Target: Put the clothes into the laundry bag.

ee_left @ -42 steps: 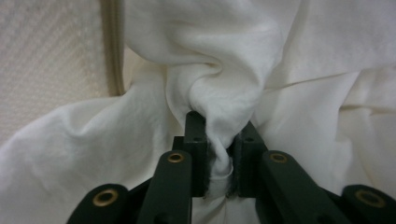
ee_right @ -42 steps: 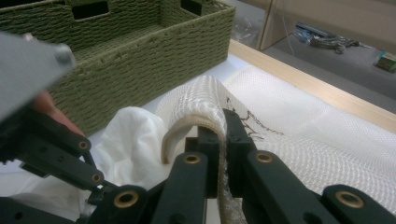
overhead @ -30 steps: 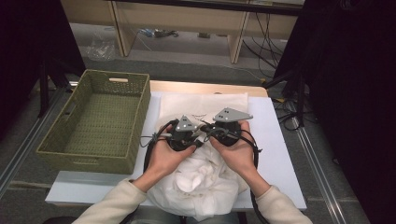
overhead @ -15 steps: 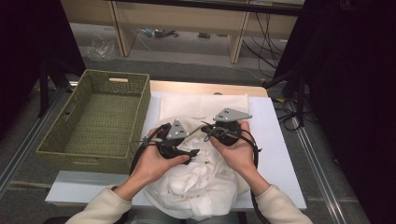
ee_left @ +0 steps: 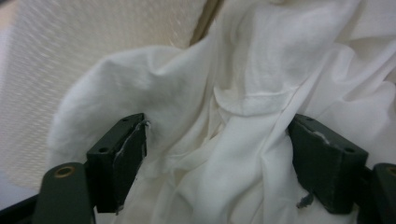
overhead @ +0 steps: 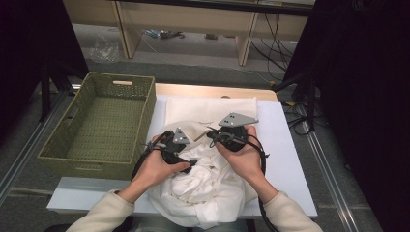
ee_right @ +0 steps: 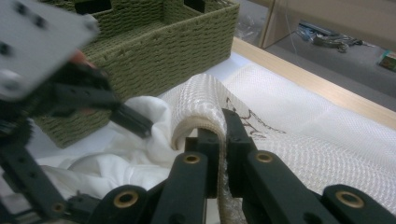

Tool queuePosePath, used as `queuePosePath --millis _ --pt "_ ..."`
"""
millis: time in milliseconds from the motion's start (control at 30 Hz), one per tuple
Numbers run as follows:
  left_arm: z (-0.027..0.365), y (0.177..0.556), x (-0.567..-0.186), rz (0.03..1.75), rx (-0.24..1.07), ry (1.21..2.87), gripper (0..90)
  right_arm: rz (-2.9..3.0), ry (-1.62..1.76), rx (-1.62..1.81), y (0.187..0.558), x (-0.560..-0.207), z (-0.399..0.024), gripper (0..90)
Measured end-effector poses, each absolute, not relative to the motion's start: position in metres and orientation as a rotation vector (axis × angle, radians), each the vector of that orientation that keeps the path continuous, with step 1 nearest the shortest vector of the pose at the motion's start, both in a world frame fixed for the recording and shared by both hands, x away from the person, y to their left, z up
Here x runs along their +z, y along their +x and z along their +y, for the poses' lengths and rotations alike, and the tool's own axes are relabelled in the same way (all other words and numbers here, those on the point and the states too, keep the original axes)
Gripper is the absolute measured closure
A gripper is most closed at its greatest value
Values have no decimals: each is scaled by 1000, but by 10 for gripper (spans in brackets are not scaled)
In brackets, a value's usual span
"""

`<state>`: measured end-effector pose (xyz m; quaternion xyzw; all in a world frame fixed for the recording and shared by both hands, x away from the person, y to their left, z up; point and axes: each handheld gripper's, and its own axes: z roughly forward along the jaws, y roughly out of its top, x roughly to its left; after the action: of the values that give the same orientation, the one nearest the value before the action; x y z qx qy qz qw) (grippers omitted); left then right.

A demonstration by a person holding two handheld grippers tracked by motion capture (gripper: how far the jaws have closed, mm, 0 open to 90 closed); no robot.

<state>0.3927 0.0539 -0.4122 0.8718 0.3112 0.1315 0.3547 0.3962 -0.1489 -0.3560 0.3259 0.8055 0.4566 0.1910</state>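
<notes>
We find the right gripper clamped on the folded edge of a cream woven cloth, lifting that edge into a small arch while the rest lies flat on the white board toward the far side of the table. The left gripper stands apart, its jaws having just been opening; crumpled white fabric lies between them, but the pads do not press on it. In the high view this white fabric is heaped at the near edge of the board, under both hands, with the green wicker basket just beside it on the person's left. We judge the step in hand to be a fresh grasp on the white fabric. To do it well, we would sink the left jaws onto one distinct fold, not a loose bulge, and close fully before any lift. We would hold the right clamp steady, since slack there could drop the woven edge. We would also keep the trailing cables off the heap.
</notes>
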Motion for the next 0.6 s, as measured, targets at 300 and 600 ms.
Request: queuePosePath --millis 300,600 --pt "46 387 -416 847 203 2277 756 2265 888 1274 397 -356 -149 890" --pt "36 363 -368 774 164 2124 813 2228 896 1267 399 -355 -153 890"
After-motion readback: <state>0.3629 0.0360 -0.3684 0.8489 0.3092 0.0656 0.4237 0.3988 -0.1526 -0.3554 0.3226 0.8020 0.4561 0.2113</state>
